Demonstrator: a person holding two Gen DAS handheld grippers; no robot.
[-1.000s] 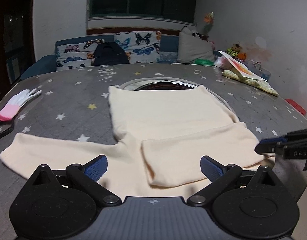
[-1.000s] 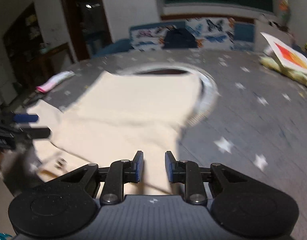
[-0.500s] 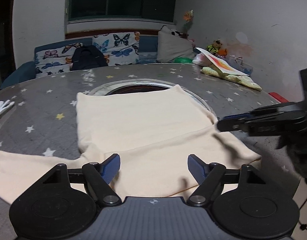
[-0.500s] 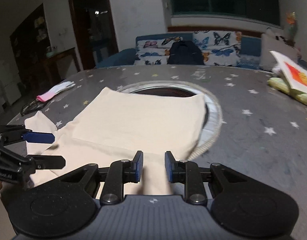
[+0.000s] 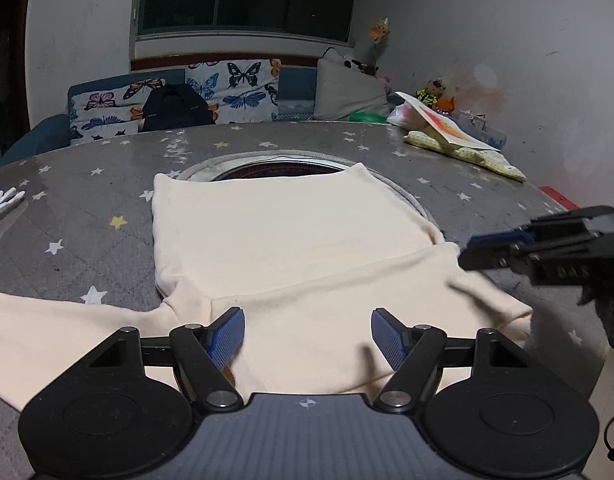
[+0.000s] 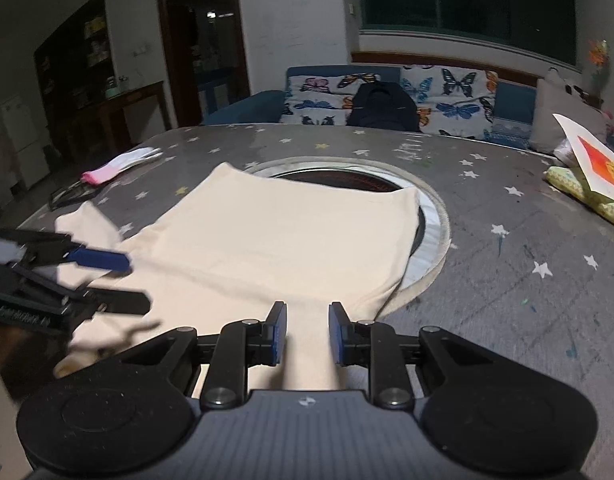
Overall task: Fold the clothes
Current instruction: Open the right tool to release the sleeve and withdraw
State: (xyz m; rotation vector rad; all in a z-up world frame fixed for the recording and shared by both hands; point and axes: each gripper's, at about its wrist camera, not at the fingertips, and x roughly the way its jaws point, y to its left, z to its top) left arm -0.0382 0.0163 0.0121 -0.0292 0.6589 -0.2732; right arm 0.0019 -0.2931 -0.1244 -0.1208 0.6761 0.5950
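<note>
Round grey desk with star print and a circular central recess. On it: flat cream long-sleeved garment partly over the recess; white, pink-cuffed glove far left; yellow-green padded cloth far right.

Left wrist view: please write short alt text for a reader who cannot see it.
A cream top lies flat on a grey star-patterned table, one sleeve folded across it. The left gripper hovers over it, jaws closing; the right gripper enters from the right.

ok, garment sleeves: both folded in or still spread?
One each. Cream garment: right sleeve folded across the body; left sleeve spread flat on the table.
</note>
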